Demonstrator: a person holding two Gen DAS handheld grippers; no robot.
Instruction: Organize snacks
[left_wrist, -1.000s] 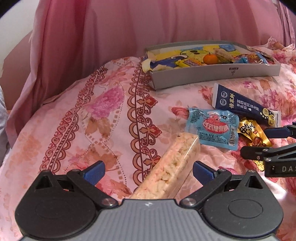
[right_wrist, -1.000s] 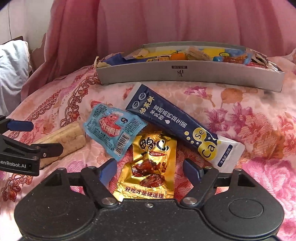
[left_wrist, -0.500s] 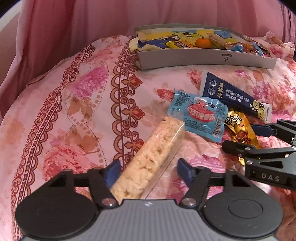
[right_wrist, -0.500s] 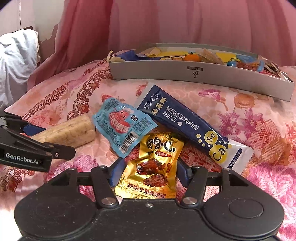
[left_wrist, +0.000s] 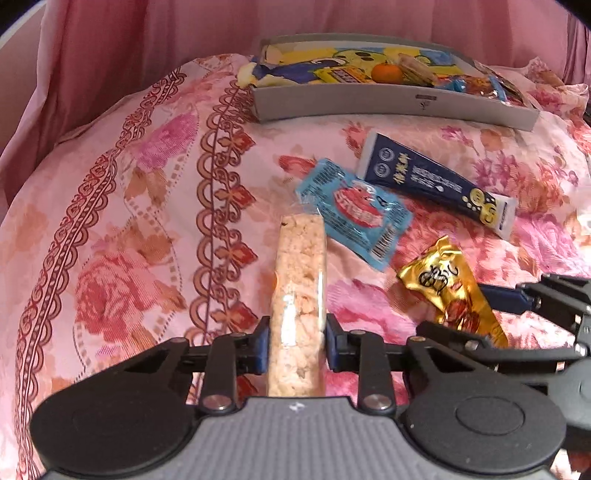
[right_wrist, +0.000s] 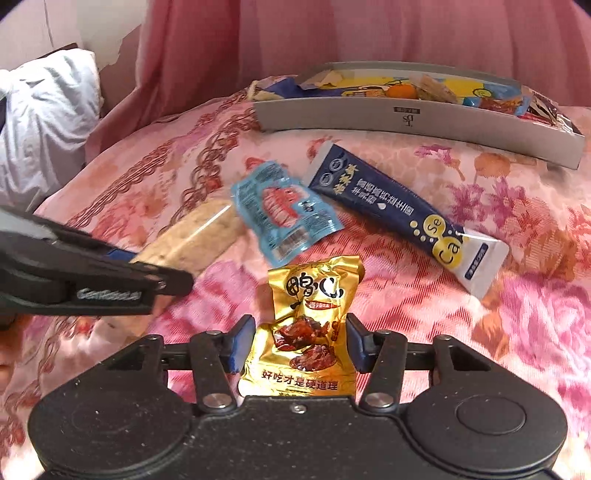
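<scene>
Left gripper (left_wrist: 298, 343): blue pads pressed against both sides of a long clear-wrapped puffed rice bar (left_wrist: 300, 291), pinching it near its close end; bar pointing away along the fingers, far end beside the light blue packet.

Right gripper (right_wrist: 299, 345): blue pads set on either side of a gold foil snack pouch with black characters (right_wrist: 308, 332), pinching its lower half; left pad touching the foil edge, right pad at the opposite edge. Pouch upright between the fingers, top edge crumpled.

Both snacks over a pink floral bedspread (left_wrist: 129, 229) covering a bed.

Next beyond: light blue plastic snack packet with a red printed figure (right_wrist: 284, 210), lying flat on the bedspread, just beyond the gold pouch and touching the far end of the rice bar in the left wrist view.

Just right of it: long dark blue sachet with white lettering and yellow circles (right_wrist: 402, 214), lying flat, diagonal, white end nearer.

Farther: shallow grey cardboard tray (left_wrist: 391, 107), resting on the bedspread, holding assorted wrapped snacks and a small orange fruit (left_wrist: 386, 72).

Behind everything: pink curtain (right_wrist: 369, 33). Far left in the right wrist view: white crumpled cloth (right_wrist: 44, 122).
</scene>
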